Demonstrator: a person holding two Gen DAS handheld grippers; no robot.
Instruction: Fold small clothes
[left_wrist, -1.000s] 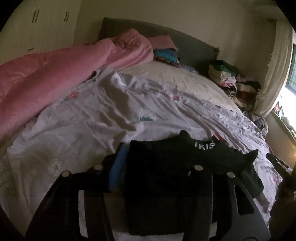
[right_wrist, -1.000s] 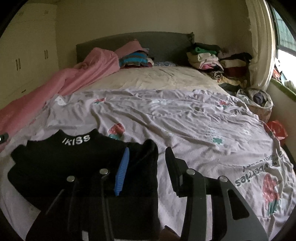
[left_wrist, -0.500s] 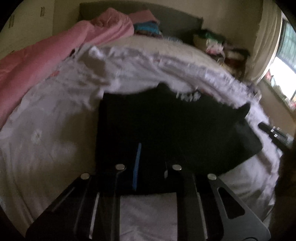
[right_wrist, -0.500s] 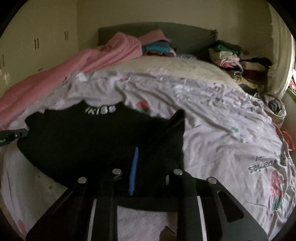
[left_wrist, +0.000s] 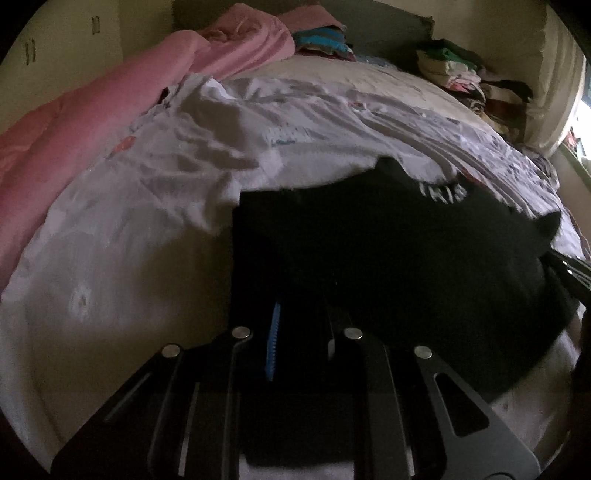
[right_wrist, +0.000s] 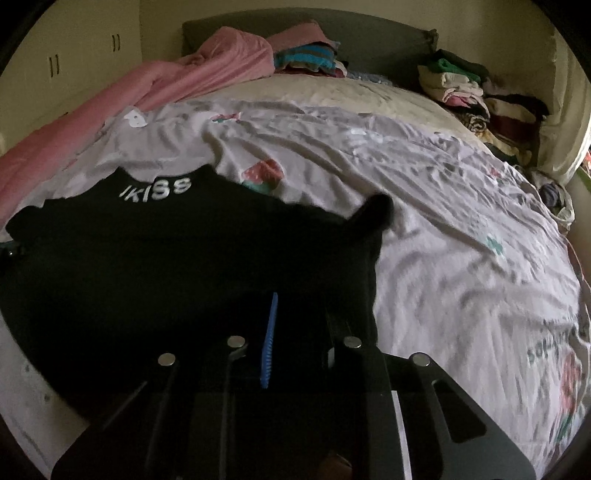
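Black knit fills the lower middle of both views: a small top (left_wrist: 388, 266) lying on the bed, white "IKISS" lettering at its neck (right_wrist: 157, 189). Left gripper (left_wrist: 299, 325), at the bottom centre of the left view, has its jaws drawn nearly together and clamped on the top's near edge; a ribbed blue pad (left_wrist: 272, 343) shows on one finger. Right gripper (right_wrist: 299, 325) sits the same way in the right view, its jaws closing onto the top's hem, cloth pinched between them.

Under the top, a pale lilac sheet (right_wrist: 443, 236) covers the bed, creased all over and printed with strawberries and green lettering at lower right. A pink quilt (left_wrist: 92, 122) lies bunched along the upper left. A grey padded headboard (right_wrist: 369, 33) runs across the top, with folded clothes stacked at its centre (right_wrist: 306, 59) and a taller pile at upper right (right_wrist: 469, 96). Cream cupboard doors (right_wrist: 74, 55) stand upper left.
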